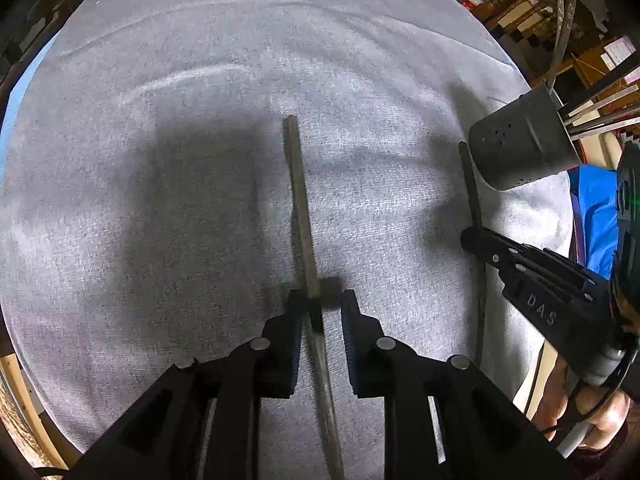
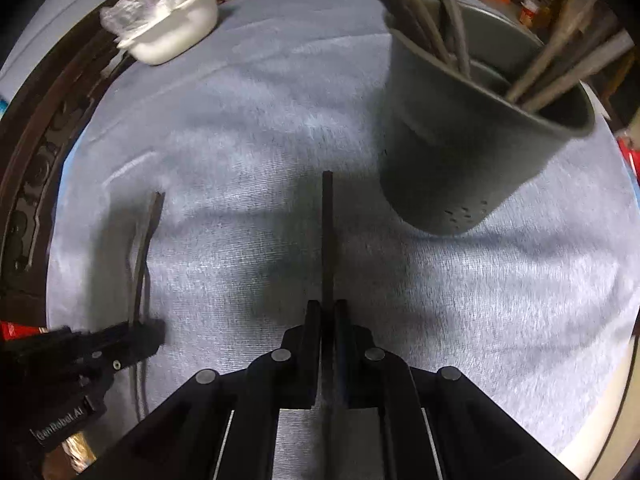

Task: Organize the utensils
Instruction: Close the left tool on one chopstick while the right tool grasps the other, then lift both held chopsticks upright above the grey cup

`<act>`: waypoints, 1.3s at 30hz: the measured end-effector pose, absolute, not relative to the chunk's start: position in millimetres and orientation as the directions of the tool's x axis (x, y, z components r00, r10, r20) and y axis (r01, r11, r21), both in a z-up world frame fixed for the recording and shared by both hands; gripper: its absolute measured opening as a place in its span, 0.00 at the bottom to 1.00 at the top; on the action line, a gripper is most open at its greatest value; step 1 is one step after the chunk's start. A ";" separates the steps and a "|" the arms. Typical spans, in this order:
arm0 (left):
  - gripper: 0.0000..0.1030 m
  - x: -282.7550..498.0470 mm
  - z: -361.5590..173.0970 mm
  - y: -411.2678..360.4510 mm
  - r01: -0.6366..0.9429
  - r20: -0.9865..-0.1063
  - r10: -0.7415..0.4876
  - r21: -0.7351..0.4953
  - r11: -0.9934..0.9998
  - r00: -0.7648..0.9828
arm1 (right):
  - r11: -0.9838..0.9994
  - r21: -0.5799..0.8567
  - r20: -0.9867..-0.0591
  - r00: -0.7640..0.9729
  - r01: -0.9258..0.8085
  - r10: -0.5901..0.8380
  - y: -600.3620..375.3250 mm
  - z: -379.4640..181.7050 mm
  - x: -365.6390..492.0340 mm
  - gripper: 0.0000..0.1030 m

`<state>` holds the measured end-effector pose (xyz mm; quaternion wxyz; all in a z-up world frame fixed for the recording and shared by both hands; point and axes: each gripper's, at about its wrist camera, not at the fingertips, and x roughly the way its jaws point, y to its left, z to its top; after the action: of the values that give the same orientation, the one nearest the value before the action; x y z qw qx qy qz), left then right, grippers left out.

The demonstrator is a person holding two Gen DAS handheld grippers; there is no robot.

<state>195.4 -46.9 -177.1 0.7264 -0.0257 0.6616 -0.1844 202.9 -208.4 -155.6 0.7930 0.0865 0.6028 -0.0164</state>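
Observation:
A grey perforated utensil holder (image 2: pixel 472 148) stands on the grey cloth with several flat metal utensil handles in it; it also shows at the right of the left wrist view (image 1: pixel 520 140). My right gripper (image 2: pixel 329 308) is shut on a thin dark utensil handle (image 2: pixel 328 236) that points ahead, just left of the holder. My left gripper (image 1: pixel 320 300) has its jaws around a second flat metal handle (image 1: pixel 300 196) lying on the cloth, with a gap on the right side. The right gripper appears in the left wrist view (image 1: pixel 472 236), the left one in the right wrist view (image 2: pixel 148 328).
A white bowl (image 2: pixel 172 28) covered with plastic wrap sits at the far left of the cloth. The grey cloth (image 1: pixel 200 160) covers a round table. Cluttered shelves (image 1: pixel 540 8) stand beyond the table's far right edge.

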 end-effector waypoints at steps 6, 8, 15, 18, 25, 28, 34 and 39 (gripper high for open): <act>0.19 224.7 -177.7 -49.2 0.154 -0.947 -0.317 -0.306 0.939 0.049 | 0.979 0.171 -0.948 0.290 0.112 0.133 -219.2 -155.4 199.0 0.09; 0.19 228.3 -177.0 -53.9 0.163 -0.953 -0.295 -0.281 0.946 0.067 | 0.976 0.185 -0.945 0.295 0.116 0.144 -222.7 -153.9 196.4 0.09; 0.07 234.1 -176.5 -62.3 0.167 -0.954 -0.274 -0.253 0.953 0.120 | 0.967 0.225 -0.929 0.325 0.123 0.175 -228.8 -151.7 190.5 0.07; 0.07 234.8 -174.8 -53.8 0.142 -0.948 -0.278 -0.257 0.956 0.157 | 0.969 0.225 -0.912 0.371 0.102 0.173 -232.0 -139.1 178.6 0.07; 0.06 219.9 -135.2 -47.1 0.164 -0.909 -0.304 -0.266 0.950 0.284 | 0.965 0.264 -0.827 0.513 -0.009 0.231 -224.4 -94.2 152.7 0.06; 0.05 208.4 -105.8 -44.6 0.185 -0.875 -0.322 -0.271 0.945 0.361 | 0.957 0.282 -0.777 0.569 -0.067 0.269 -228.9 -70.3 138.7 0.06; 0.05 182.4 -64.7 -37.7 0.213 -0.813 -0.329 -0.256 0.943 0.479 | 0.951 0.280 -0.691 0.661 -0.129 0.293 -230.7 -31.5 109.1 0.06; 0.05 171.7 -31.5 -40.9 0.259 -0.753 -0.361 -0.257 0.931 0.551 | 0.939 0.311 -0.622 0.716 -0.145 0.317 -232.3 -7.3 98.7 0.06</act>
<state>171.7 -40.9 -31.5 0.8786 -0.0581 0.4399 -0.1766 98.7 -232.3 -7.3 0.9183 0.1209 0.3555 0.1258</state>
